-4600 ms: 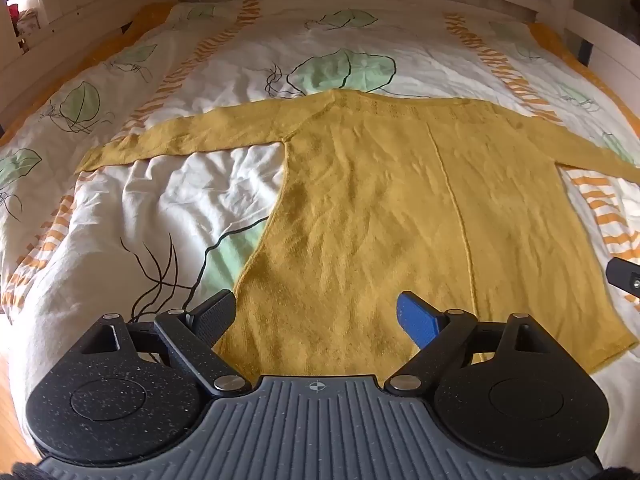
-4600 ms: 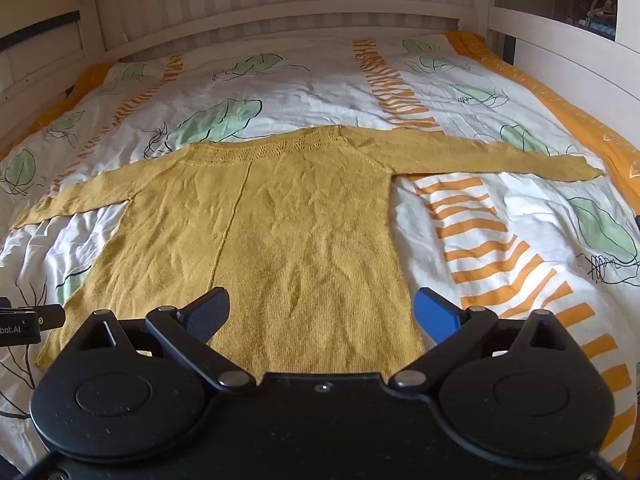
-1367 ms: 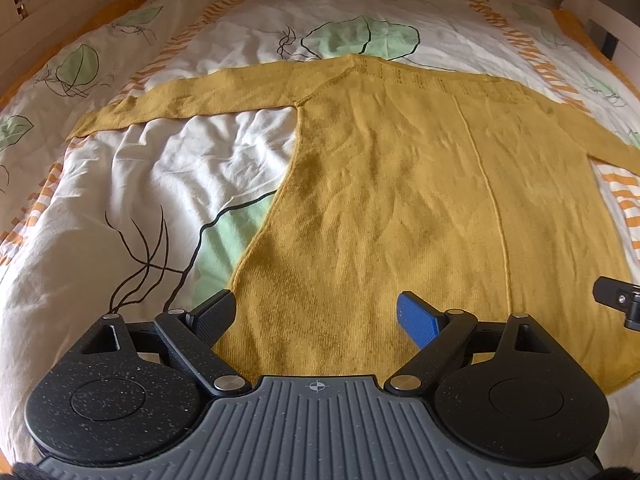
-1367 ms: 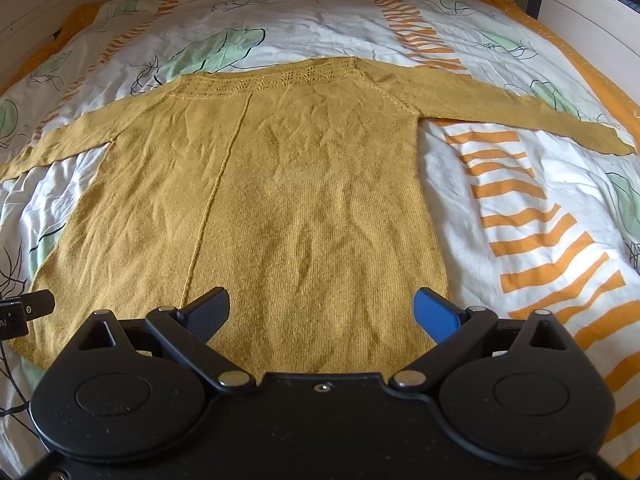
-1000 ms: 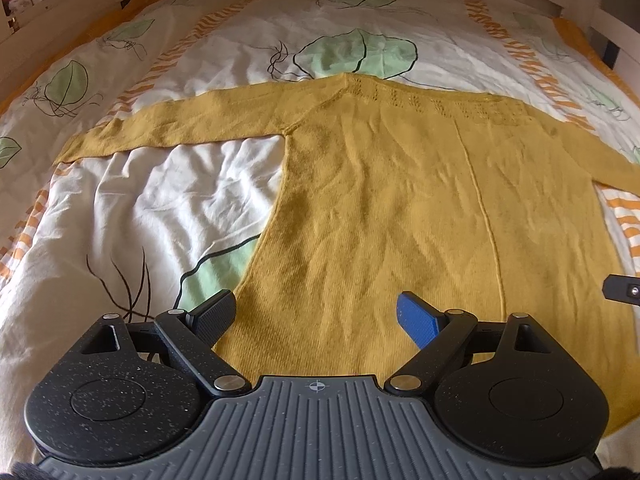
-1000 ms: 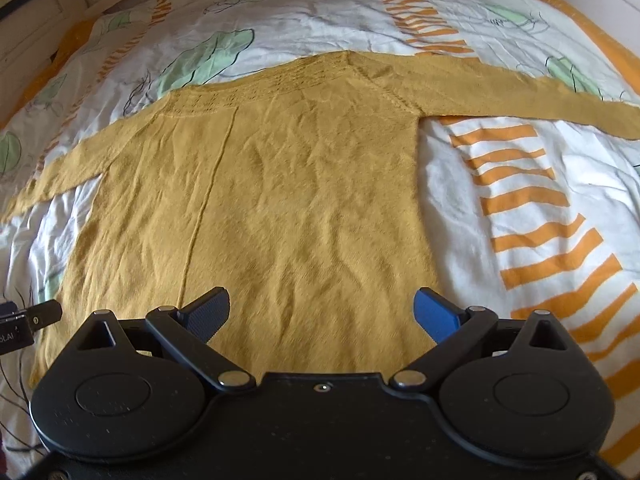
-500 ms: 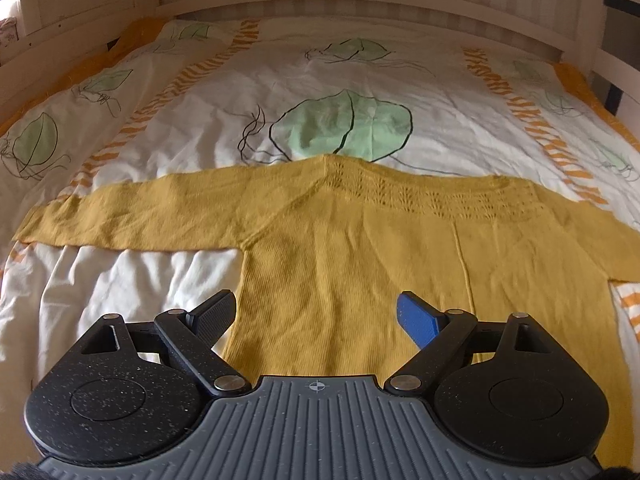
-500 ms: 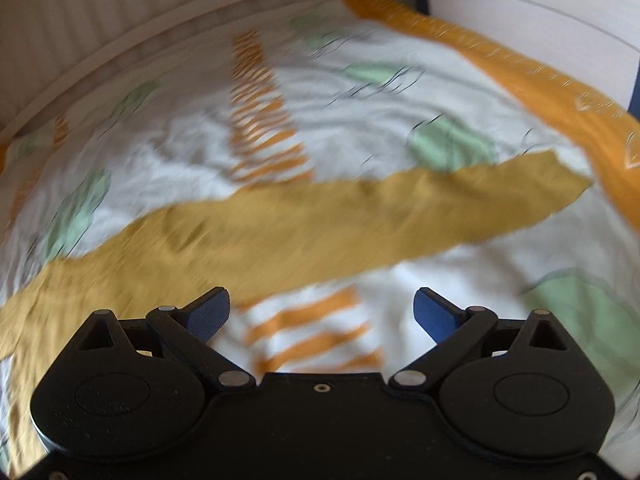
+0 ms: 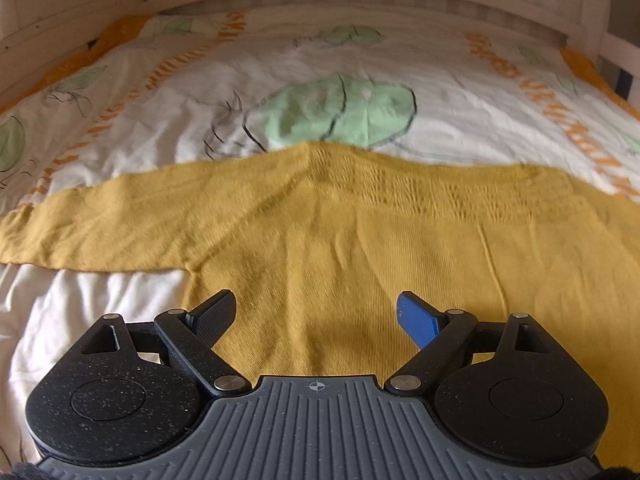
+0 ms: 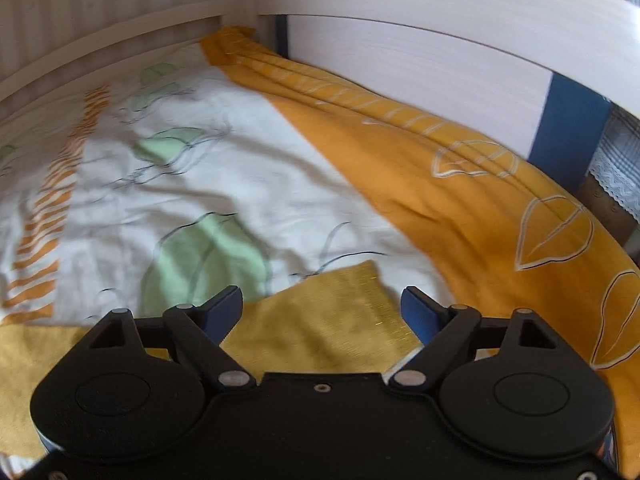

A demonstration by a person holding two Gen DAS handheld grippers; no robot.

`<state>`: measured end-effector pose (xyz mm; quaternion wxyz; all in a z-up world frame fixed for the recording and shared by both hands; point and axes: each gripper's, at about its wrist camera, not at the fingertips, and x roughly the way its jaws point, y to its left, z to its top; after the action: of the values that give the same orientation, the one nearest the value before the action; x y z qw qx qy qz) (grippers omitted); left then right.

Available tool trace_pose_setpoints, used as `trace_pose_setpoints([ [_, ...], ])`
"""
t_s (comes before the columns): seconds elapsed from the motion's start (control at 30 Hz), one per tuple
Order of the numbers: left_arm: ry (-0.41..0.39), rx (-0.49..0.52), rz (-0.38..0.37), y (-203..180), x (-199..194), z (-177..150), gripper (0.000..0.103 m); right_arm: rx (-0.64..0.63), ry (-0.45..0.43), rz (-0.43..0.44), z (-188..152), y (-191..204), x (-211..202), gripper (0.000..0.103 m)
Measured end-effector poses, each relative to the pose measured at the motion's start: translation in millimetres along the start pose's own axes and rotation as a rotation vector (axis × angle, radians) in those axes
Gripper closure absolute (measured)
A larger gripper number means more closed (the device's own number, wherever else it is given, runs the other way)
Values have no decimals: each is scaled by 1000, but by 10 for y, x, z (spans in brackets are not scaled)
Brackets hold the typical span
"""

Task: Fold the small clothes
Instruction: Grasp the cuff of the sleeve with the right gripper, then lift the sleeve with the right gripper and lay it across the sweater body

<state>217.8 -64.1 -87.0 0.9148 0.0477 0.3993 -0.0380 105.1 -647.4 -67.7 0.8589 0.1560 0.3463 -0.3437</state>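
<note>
A: Status on the fold?

B: Not started, by the look of it. The yellow sweater (image 9: 360,248) lies flat on the leaf-print duvet (image 9: 440,80), back up, no crease or fold in the part I can see. Neckline points toward the headboard (image 9: 320,4). One sleeve (image 9: 100,228) runs straight out sideways from the body, toward the left edge of the left wrist view.

A: Grippers?

B: The left gripper (image 9: 316,312) hangs over the sweater body, just below the armpit of that sleeve. Jaws wide apart, nothing between the pads, only cloth beneath them. Can't tell if the tips touch the knit.

The right gripper (image 10: 322,308) is at the other sleeve's cuff (image 10: 340,312), out at the sweater's far side near the orange duvet border (image 10: 480,208) and the white side rail (image 10: 400,72). Jaws wide but closing. The cuff end sits in the gap between them; the pads aren't pressing on it yet.

A: So next is the sleeve fold?

B: My read: pinch the cuff, carry it across onto the body. Then the same for the other sleeve, then sides and hem. All of that is left.

A: Risks?

B: Both views are blurred, so cuff alignment is uncertain. A thin flat knit on a soft duvet could mean grabbing the bedding along with it.
</note>
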Motion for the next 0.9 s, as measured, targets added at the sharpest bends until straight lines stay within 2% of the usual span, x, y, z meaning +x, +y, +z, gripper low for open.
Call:
trace_pose_setpoints([
  [0.1,51,28,-19,-52,115,-116,15,22,29,-22,-3,-122,156,16],
  [0.23,-12,28,-8,-63,68,-230,14,46,95,-17,-38,-206,341,16],
  [0.27,-17,24,-11,-54,61,-245,14,43,107,-12,-50,-203,361,25],
  [0.3,-20,17,-17,-38,55,-253,14,37,115,-16,-60,-191,372,40],
  [0.33,-19,11,-23,-25,63,-248,13,29,118,-24,-63,-176,368,46],
  [0.4,-13,7,-29,-20,77,-237,13,24,124,-10,-51,-150,343,84],
  [0.43,-9,9,-30,-19,80,-230,13,33,127,8,-36,-137,314,87],
  [0.6,25,21,-51,0,129,-167,13,15,93,105,89,141,2,87],
  [0.7,53,26,-82,45,135,-124,14,24,52,227,213,435,-318,87],
  [0.9,77,-3,-130,245,-15,-168,15,-30,3,472,433,1332,-1029,87],
])
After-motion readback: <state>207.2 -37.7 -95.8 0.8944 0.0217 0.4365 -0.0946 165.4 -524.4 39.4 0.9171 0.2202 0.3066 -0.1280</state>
